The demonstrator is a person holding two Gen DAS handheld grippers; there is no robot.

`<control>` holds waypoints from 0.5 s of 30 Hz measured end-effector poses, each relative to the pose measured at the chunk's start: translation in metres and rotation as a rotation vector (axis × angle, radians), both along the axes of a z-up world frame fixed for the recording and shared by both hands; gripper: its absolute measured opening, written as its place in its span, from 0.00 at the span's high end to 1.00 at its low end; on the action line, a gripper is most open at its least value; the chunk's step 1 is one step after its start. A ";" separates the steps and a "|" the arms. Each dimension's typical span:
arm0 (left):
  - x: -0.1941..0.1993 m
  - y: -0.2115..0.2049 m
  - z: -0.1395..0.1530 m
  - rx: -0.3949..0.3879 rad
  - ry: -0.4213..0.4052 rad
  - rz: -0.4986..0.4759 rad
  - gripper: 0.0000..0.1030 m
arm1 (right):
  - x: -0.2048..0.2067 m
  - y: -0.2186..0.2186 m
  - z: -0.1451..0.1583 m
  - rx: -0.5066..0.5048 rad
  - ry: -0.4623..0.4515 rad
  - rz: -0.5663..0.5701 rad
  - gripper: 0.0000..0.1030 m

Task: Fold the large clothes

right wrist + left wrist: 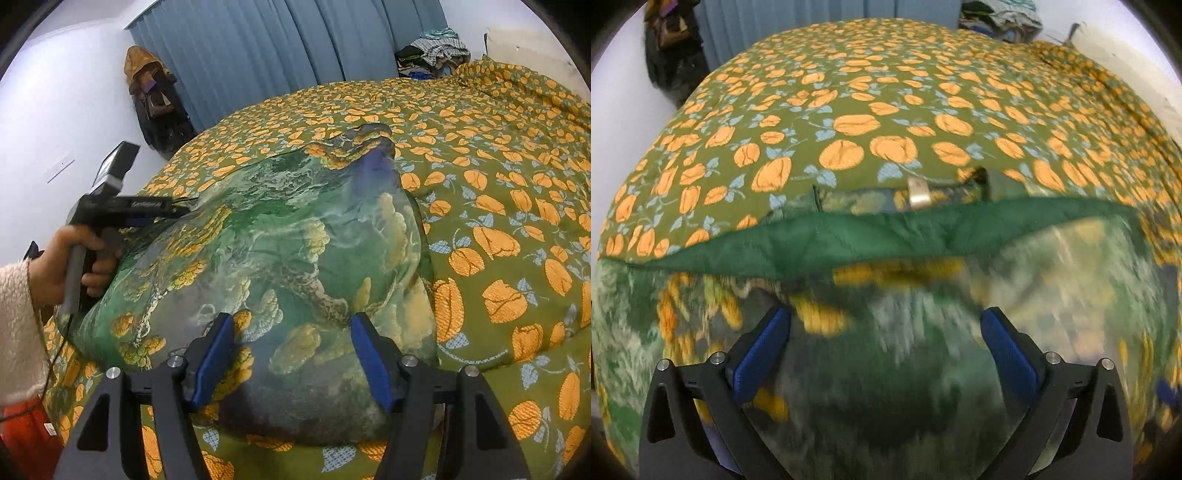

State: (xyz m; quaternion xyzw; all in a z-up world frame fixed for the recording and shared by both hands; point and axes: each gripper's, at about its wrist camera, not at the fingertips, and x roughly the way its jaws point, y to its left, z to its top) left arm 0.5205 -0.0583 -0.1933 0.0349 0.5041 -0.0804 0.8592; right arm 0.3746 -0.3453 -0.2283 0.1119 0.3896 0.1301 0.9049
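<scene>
White walls and long blue curtains (288,40) closed off the room at the top of both views, with dark bags hanging at the upper left (151,99) and a heap of clothes (436,51) at the upper right. A bed (509,229) filled most of each frame, covered in an olive spread printed with orange fruit and pale blue leaves.

On the spread lay the garment (288,243), a large printed piece in greens, yellows and greys, bunched into a rounded mound at the centre of the right wrist view. In the left wrist view it filled the blurred lower half, with a plain dark green band (871,236) running across the middle and a small pale tag (919,192) just above it.

The person's left hand (70,266), in a cream fleecy sleeve, held the left claw (886,332) at the left edge of the garment. Its jaws stood wide and nothing was pinched between them. The right claw (291,343) hovered over the garment's near edge at the lower centre, jaws partly apart with cloth seen between them; whether the pads pressed on it could not be told.

The step appeared to be settling the garment before another fold. The next move would likely call for each claw to close on an edge or corner, then lift it across together.
</scene>
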 end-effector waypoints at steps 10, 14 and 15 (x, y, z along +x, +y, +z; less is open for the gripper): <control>-0.098 0.001 0.009 0.088 -0.083 -0.100 0.00 | -0.001 0.003 -0.001 -0.019 -0.008 -0.017 0.35; -0.118 -0.003 0.009 0.130 -0.097 -0.107 0.01 | -0.002 0.003 -0.003 -0.028 -0.013 -0.025 0.35; -0.120 -0.002 0.009 0.132 -0.097 -0.101 0.01 | -0.003 0.004 -0.003 -0.032 -0.014 -0.027 0.35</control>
